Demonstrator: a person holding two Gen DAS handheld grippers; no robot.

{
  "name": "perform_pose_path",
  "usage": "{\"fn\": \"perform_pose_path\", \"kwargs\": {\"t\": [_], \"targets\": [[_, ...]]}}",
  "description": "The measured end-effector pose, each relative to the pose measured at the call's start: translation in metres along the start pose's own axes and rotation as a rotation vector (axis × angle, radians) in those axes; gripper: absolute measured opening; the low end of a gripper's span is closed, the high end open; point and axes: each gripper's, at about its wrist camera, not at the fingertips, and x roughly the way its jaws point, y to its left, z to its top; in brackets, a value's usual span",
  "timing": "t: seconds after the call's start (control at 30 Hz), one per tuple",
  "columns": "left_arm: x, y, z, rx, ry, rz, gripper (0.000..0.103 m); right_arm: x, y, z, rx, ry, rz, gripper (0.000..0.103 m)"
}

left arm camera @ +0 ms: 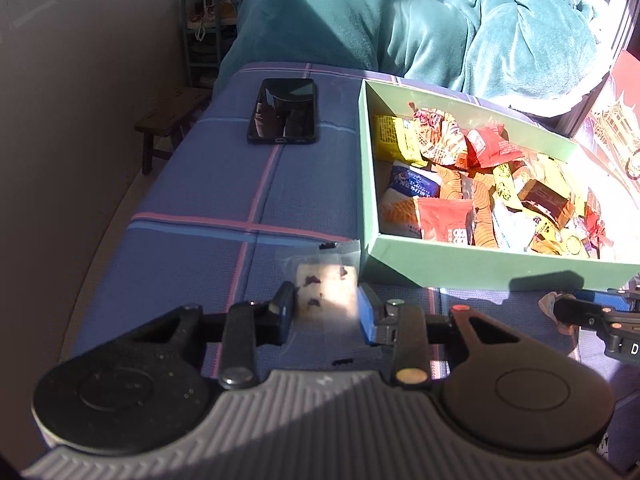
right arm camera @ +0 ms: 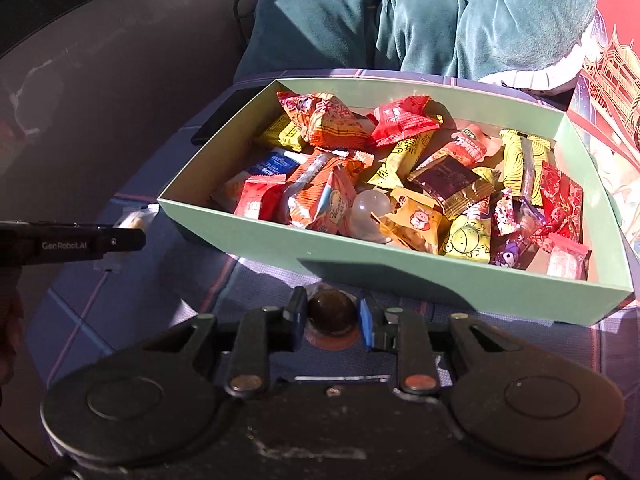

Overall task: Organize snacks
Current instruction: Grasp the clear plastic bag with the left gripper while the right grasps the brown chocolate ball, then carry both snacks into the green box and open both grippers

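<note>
- Left gripper (left arm camera: 326, 312): jaws closed onto a clear-wrapped pale snack (left arm camera: 326, 294) with dark flecks; both pads press its sides. The packet sits just in front of the green box's near left corner, over the plaid cloth.
- Right gripper (right arm camera: 332, 316): jaws pinched on a dark round sweet (right arm camera: 331, 314) in a clear wrapper with a reddish base. The sweet is just in front of the box's near wall, outside it.
- Green box (right arm camera: 248, 240): open, shallow cardboard tray lying on the cloth. It holds a loose heap of wrapped snacks (right arm camera: 400, 184) in red, orange, yellow, blue and purple wrappers, plus a clear round capsule (right arm camera: 370, 208) near the front wall. Sunlight falls across the right half.
- Plaid cloth (left arm camera: 208, 184): blue with pink and light-blue stripes, covering the surface under everything.
- Phone (left arm camera: 284, 112): dark, screen up, lying flat on the cloth to the left of the box, well apart from both grippers.
- Teal blanket (left arm camera: 460, 20): bunched up behind the box at the far edge of the cloth.
- Red printed panel (right arm camera: 608, 80): stands beside the box's right wall; contact cannot be determined.
- Wooden stool (left arm camera: 172, 116) and a metal rack (left arm camera: 204, 28) stand on the floor to the left; rack contents are too blurred to identify.
</note>
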Motion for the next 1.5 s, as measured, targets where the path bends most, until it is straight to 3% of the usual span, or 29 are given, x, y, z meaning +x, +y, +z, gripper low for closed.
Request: {"fn": "perform_pose_path", "kwargs": {"t": [0.2, 0.37, 0.73, 1.2, 1.23, 1.3, 1.33, 1.37, 1.5], "targets": [[-0.021, -0.017, 0.019, 0.042, -0.060, -0.041, 0.032, -0.029, 0.003, 0.015, -0.022, -0.068, 0.015, 0.026], [-0.015, -0.041, 0.041, 0.098, -0.079, -0.078, 0.032, -0.030, -0.008, 0.043, 0.005, -0.106, -0.005, 0.026], [0.049, -0.074, 0.094, 0.150, -0.017, -0.064, 0.032, 0.018, -0.051, 0.097, 0.135, -0.072, 0.000, 0.026], [0.086, -0.079, 0.115, 0.170, 0.024, -0.014, 0.033, 0.062, -0.058, 0.116, 0.132, -0.023, 0.016, 0.027], [0.085, -0.079, 0.115, 0.169, 0.020, -0.008, 0.036, 0.062, -0.057, 0.116, 0.129, -0.020, 0.022, 0.028], [0.081, -0.079, 0.115, 0.163, 0.011, 0.008, 0.066, 0.060, -0.055, 0.116, 0.126, -0.026, 0.022, 0.042], [0.079, -0.079, 0.114, 0.161, 0.000, 0.019, 0.088, 0.058, -0.054, 0.116, 0.124, -0.034, 0.018, 0.064], [0.075, -0.079, 0.113, 0.160, -0.019, 0.035, 0.098, 0.055, -0.053, 0.116, 0.123, -0.046, 0.012, 0.082], [0.066, -0.079, 0.114, 0.151, -0.025, 0.039, 0.101, 0.043, -0.050, 0.116, 0.111, -0.076, -0.007, 0.095]]}}
